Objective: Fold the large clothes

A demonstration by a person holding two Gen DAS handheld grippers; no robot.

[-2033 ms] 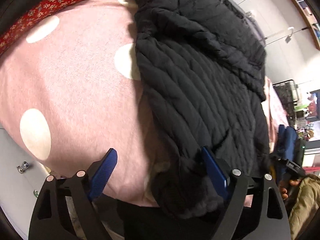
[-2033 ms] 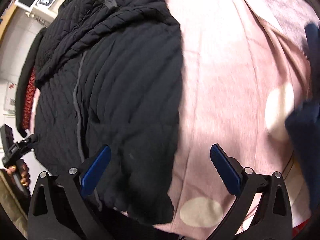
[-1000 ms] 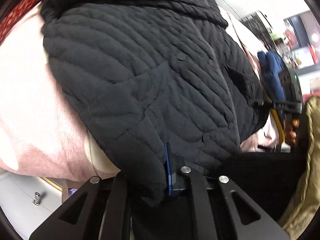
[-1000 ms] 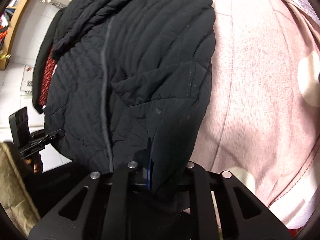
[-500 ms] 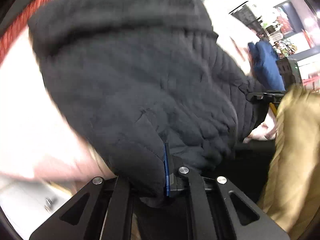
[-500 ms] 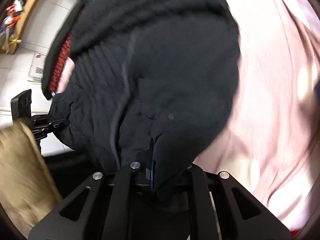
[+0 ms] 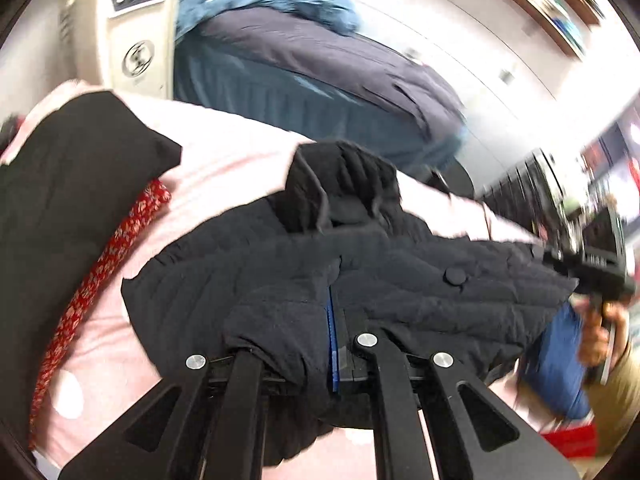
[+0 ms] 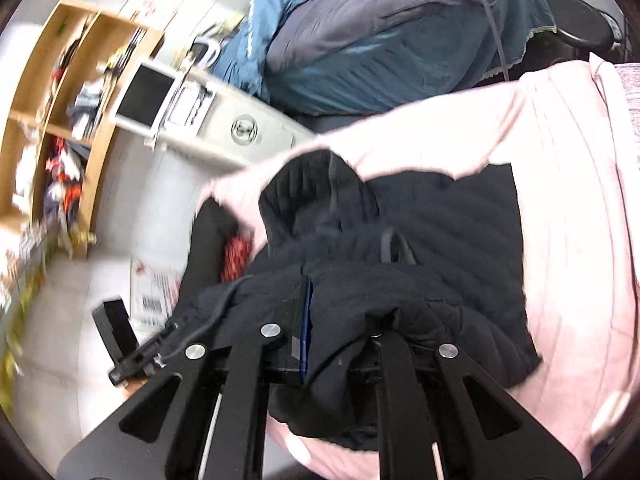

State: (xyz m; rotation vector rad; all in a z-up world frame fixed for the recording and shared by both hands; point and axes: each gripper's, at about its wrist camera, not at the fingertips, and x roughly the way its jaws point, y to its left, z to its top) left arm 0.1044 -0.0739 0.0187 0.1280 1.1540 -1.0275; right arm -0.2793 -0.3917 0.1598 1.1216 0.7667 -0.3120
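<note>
Gripping black quilted jacket (image 7: 420, 280) hem: left gripper (image 7: 332, 344), right gripper (image 8: 306, 328) both clamped; wooden shelves (image 8: 60, 92) cluttered.

Both tools are matte black, with angular struts pierced by triangular cut-outs and fixed with round silver screws. The left gripper (image 7: 332, 344) shows a thin serrated blue pad edge between its jaws; the right gripper (image 8: 305, 332) shows a darker blue one. At three o'clock in the left view, a bare hand (image 7: 600, 332) shows beside a tan sleeve (image 7: 618, 392).

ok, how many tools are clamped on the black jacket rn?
2. Left tool grips one corner of the black jacket; right tool grips another edge. Jacket partly lifted.
</note>
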